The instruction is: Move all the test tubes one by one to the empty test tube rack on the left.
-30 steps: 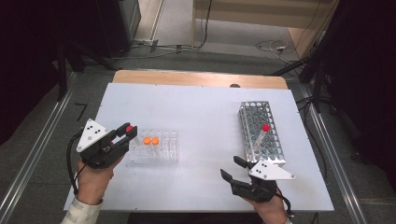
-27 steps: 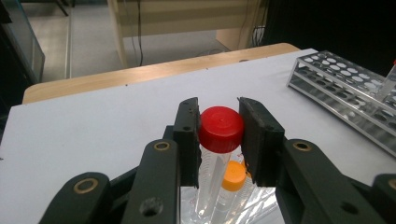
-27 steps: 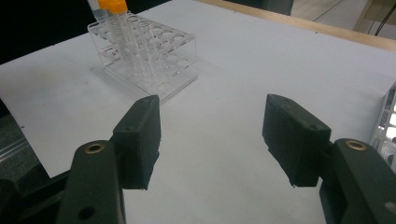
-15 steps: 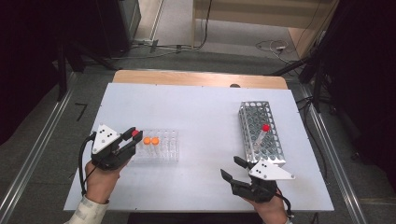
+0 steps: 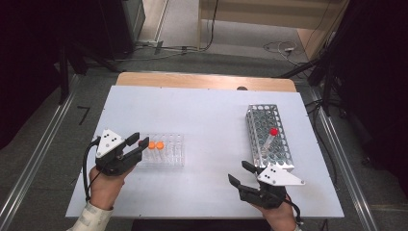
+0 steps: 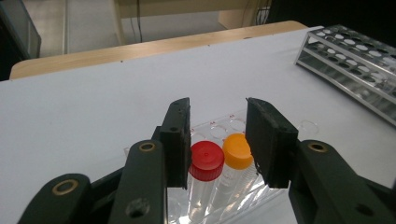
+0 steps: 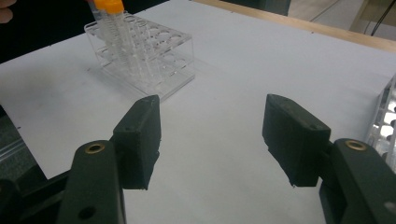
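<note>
As the left gripper (image 6: 218,140) jaws have just been opening, the red-capped tube (image 6: 204,179) is released upright in the clear rack (image 5: 163,150) on the bench. The light, slippery tube is best grasped below its cap. The right gripper (image 7: 212,140) is held open, empty.

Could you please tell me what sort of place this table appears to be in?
Probably a lab or test bench: capped tubes stand in a clear tube rack, a metal tube rack lies on the white table, and cables run across the floor beyond it.
</note>
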A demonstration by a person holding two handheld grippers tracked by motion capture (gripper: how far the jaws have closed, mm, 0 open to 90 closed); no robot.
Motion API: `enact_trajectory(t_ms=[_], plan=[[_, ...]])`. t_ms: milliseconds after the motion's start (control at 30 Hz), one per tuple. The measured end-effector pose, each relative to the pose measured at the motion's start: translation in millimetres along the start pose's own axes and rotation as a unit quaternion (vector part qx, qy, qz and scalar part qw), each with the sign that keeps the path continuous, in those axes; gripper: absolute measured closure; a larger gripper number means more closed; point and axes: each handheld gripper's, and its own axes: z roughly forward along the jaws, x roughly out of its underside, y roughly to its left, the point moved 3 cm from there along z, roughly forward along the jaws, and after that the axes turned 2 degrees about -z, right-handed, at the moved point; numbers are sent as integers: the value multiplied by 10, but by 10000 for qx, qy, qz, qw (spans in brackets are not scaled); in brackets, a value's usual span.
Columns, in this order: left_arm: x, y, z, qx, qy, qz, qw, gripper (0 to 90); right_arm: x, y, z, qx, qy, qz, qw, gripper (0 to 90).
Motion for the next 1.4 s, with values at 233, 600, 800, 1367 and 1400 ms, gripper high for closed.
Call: enact_trajectory(t_ms=[233, 600, 800, 1367, 1400], plan=[[-39, 13, -26, 11, -148, -256, 9996, 322, -3, -138, -39, 388, -16, 86, 9992, 277], [-50, 43, -1, 205, -70, -512, 9985, 124, 47, -629, -113, 1400, -44, 473, 9890, 285], [-52, 26, 19, 234, 10, -460, 9987, 93, 81, -888, -17, 1804, 60, 646, 9815, 315], [-45, -19, 37, 321, 81, -325, 9989, 62, 68, -1229, 265, 2150, 314, 1000, 9710, 585], [-45, -19, 37, 323, 81, -323, 9989, 63, 66, -1230, 268, 2176, 347, 1020, 9701, 604]])
